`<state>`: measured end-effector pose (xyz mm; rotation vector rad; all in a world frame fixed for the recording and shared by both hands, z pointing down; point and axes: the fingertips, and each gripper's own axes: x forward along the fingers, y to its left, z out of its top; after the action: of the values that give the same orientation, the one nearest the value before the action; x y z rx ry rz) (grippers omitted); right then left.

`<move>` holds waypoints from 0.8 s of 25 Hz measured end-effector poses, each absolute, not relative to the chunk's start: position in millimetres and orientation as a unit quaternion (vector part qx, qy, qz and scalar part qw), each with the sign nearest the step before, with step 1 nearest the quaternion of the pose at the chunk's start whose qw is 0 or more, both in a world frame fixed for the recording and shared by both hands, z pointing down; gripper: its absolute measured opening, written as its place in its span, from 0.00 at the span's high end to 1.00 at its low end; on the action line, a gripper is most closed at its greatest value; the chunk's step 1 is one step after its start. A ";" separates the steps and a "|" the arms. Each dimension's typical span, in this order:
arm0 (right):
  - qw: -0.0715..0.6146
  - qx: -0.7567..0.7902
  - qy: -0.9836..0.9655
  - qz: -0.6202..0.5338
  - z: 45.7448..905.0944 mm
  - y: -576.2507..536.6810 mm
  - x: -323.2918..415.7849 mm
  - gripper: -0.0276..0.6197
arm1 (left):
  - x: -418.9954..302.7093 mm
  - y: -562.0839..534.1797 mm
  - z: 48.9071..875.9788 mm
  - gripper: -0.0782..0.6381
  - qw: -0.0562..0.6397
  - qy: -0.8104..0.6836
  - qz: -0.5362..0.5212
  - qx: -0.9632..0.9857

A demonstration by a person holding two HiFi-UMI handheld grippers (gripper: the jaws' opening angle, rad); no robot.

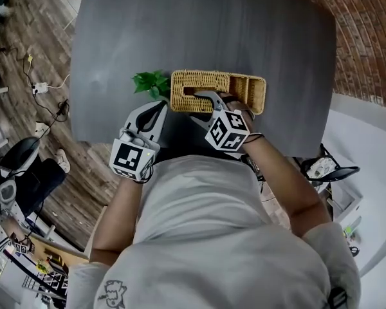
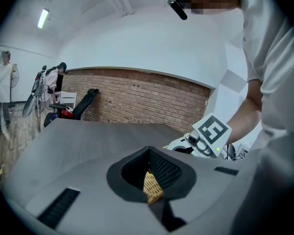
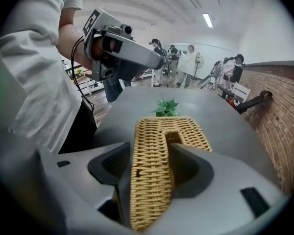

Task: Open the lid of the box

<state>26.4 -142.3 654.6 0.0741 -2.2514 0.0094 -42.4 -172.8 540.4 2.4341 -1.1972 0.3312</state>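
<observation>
- what sits at the left, on the grey table [image 1: 212, 31]?
- a small green plant [image 1: 151, 82], left of centre in the head view, just beside the wicker box [image 1: 260, 96]. below the plant is my left claw [image 1: 159, 105], its tip at the box's left end. its jaws are nearly together, pinched on a bit of wicker at that corner. box wall or lid, i cannot tell.
- and in the middle?
- the lid [image 1: 199, 79], woven, with a slot in it, covers the left part of the box. my right claw [image 1: 203, 99] points up at it from below and is clamped on it: one jaw in the slot, the other outside the edge strip.
- further right?
- the box's right end lies uncovered, its compartments showing. in the right gripper view the lid runs away from the jaws towards the plant.
</observation>
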 end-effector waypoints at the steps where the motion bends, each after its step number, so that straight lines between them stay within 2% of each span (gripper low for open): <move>1: 0.433 0.028 -0.901 0.000 656.6 -142.1 25.3 0.57 | -43.7 -172.7 541.8 0.88 0.204 -0.429 0.119 0.872; 11: 0.450 0.020 -0.892 -0.030 663.3 -141.9 22.3 0.58 | -49.5 -171.1 545.5 0.88 0.210 -0.433 0.119 0.868; 20: 0.436 -0.040 -0.897 0.066 639.9 -146.2 24.8 0.58 | -43.3 -175.3 535.9 0.88 0.205 -0.421 0.116 0.876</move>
<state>24.8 -146.2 639.9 -0.1000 -2.2315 0.1642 -43.3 -175.3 535.9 2.4419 -1.1747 0.3228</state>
